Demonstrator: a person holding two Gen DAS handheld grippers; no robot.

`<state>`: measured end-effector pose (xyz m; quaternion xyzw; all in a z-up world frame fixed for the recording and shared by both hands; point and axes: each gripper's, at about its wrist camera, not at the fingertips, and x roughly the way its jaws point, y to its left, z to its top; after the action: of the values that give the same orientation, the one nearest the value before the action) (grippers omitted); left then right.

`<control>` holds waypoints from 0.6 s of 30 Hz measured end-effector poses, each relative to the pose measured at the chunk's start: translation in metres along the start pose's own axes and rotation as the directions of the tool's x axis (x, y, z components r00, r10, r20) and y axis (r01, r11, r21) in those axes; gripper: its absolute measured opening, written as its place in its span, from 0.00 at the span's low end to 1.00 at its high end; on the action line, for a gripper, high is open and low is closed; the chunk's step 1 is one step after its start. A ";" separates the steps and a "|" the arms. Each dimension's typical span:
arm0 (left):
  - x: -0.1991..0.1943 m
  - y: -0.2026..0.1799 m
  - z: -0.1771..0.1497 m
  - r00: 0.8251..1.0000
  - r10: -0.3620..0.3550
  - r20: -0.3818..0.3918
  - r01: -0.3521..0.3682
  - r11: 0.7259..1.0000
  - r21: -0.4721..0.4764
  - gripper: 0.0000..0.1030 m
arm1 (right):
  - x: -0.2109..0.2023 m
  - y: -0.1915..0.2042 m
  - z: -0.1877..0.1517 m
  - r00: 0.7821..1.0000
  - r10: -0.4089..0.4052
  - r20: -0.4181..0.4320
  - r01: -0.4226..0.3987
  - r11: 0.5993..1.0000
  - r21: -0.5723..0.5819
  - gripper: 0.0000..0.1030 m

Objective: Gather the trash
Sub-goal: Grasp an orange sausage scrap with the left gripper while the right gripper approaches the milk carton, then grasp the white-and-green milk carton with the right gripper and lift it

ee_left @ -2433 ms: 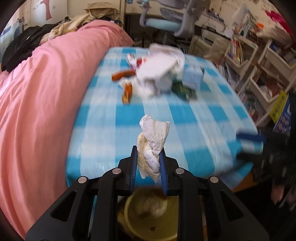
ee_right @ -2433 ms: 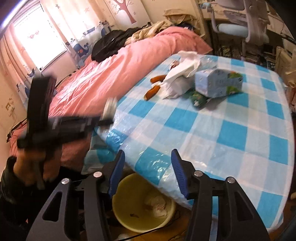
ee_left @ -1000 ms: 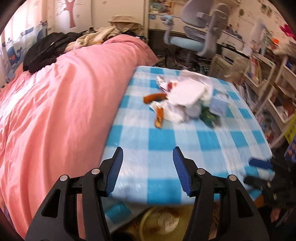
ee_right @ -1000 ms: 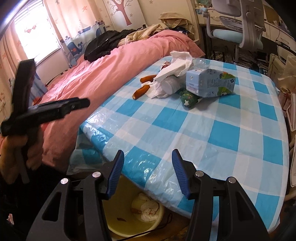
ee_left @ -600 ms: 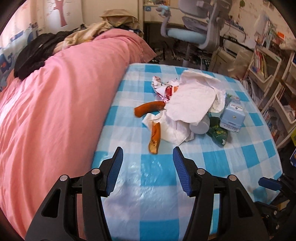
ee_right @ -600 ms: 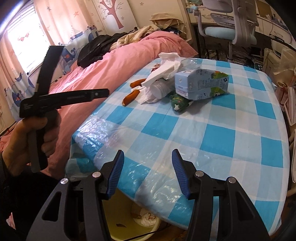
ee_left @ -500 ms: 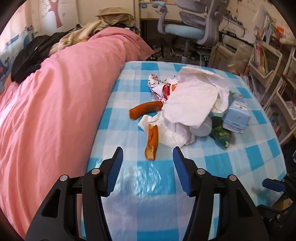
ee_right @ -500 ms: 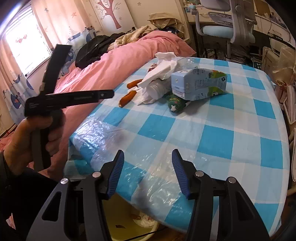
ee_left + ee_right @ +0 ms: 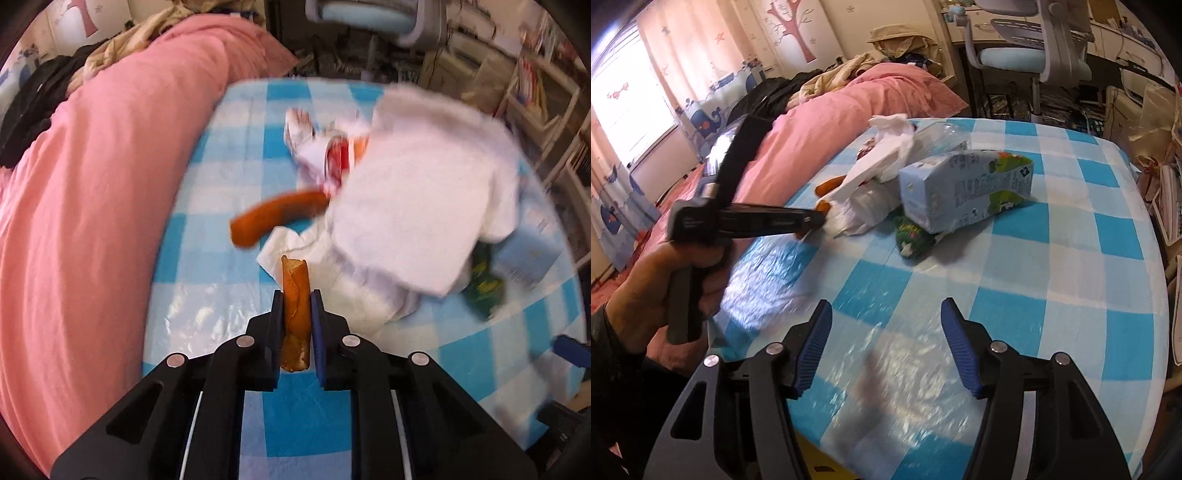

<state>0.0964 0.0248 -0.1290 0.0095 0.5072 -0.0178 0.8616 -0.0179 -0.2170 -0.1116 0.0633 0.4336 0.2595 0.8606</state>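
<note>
My left gripper (image 9: pixel 297 295) is shut on a torn orange sausage piece (image 9: pixel 294 291), held over the blue checked tablecloth (image 9: pixel 207 280). A second orange sausage (image 9: pixel 275 218) lies just beyond it. Behind are white tissues (image 9: pixel 417 206), a red-and-white wrapper (image 9: pixel 332 155), a green packet (image 9: pixel 484 288) and a pale blue carton (image 9: pixel 528 258). In the right wrist view my right gripper (image 9: pixel 886 343) is open and empty over the table's near edge. There the left gripper (image 9: pixel 812 221) sits at the tissue pile (image 9: pixel 882 162), left of the carton (image 9: pixel 964 188).
A pink duvet (image 9: pixel 92 192) on the bed borders the table's left side. A grey office chair (image 9: pixel 1034 55) and shelves (image 9: pixel 546 85) stand behind and to the right. A yellow bin's rim (image 9: pixel 820 469) shows under the table's near edge.
My left gripper dropped the tissue wad into the yellow bin, moved forward over the table and shut on the sausage piece. My right gripper stayed open and edged in over the table.
</note>
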 end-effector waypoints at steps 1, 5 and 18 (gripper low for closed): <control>-0.009 0.002 0.003 1.000 -0.009 0.023 0.009 1.000 -0.012 0.13 | 0.001 -0.003 0.004 1.000 -0.004 0.007 0.004 1.000 0.016 0.59; -0.063 0.010 0.016 0.978 -0.056 0.202 0.066 0.997 -0.045 0.13 | 0.002 -0.018 0.028 0.997 -0.025 0.068 0.019 0.996 0.087 0.62; -0.114 0.009 0.022 0.927 -0.113 0.357 0.132 0.991 -0.029 0.13 | 0.057 -0.034 0.094 0.979 -0.200 0.043 0.183 0.951 0.248 0.65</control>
<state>0.0603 0.0352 -0.0186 -0.0482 0.3434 -0.0598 0.9360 0.0961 -0.2068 -0.1055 0.1343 0.4366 0.1176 0.8818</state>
